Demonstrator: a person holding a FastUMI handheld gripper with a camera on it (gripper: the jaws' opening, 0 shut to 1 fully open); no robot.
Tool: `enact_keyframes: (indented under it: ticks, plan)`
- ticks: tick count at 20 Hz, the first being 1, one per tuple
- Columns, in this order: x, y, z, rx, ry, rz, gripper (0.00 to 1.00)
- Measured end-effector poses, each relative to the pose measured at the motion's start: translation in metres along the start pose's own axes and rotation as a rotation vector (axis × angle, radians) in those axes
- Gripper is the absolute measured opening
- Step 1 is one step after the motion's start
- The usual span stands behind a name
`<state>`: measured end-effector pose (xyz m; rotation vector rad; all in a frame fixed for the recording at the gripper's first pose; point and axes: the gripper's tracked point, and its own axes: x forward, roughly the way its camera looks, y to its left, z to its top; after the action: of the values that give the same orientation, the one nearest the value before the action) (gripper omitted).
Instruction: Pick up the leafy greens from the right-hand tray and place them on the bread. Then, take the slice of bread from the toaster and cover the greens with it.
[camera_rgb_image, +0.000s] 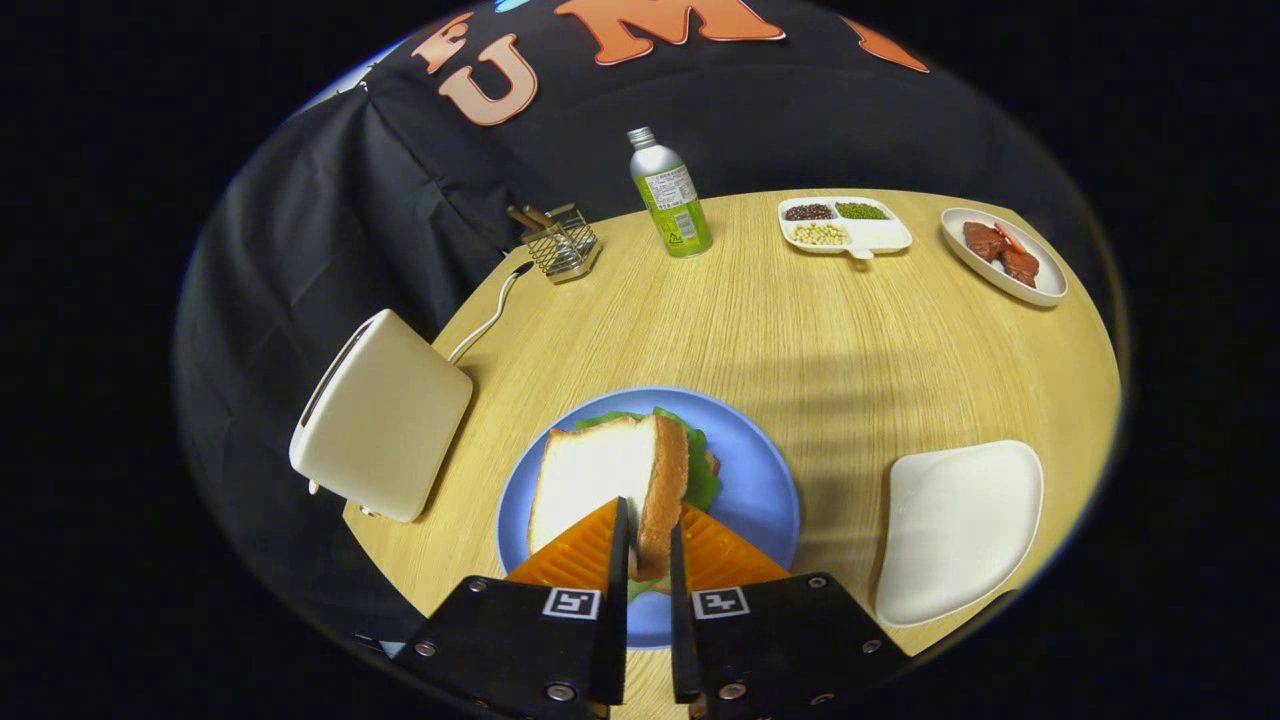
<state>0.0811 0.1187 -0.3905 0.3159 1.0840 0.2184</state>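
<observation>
A slice of bread (600, 475) with a brown crust stands tilted on its edge over the blue plate (755, 480). My gripper (650, 545) is shut on the slice's near crust, both fingers pressing it. Leafy greens (698, 462) lie under and behind the slice on the plate, with a bit of the lower bread showing at their right rim. The white toaster (385, 420) stands left of the plate, its slot facing away and its inside hidden. The white tray (960, 525) to the right of the plate has nothing on it.
At the table's far side stand a metal bottle with a green label (670, 195), a wire basket (560, 245), a divided dish of beans (843, 225) and an oval plate with red meat pieces (1005, 255). The toaster's white cord (490, 315) runs toward the basket.
</observation>
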Motion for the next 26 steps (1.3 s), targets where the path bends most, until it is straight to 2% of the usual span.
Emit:
enact_keyframes:
  ticks: [3,7,11,14,26]
  plan:
    - [0.003,-0.002,-0.002,-0.017,0.005,-0.009,0.25]
    - [0.003,-0.008,-0.003,-0.022,0.002,-0.033,0.38]
    - [-0.003,-0.016,0.0,-0.064,-0.026,-0.079,0.55]
    - [-0.012,-0.009,0.006,-0.08,-0.052,-0.065,0.66]
    - [-0.118,0.009,0.081,-0.189,-0.421,-0.127,0.86]
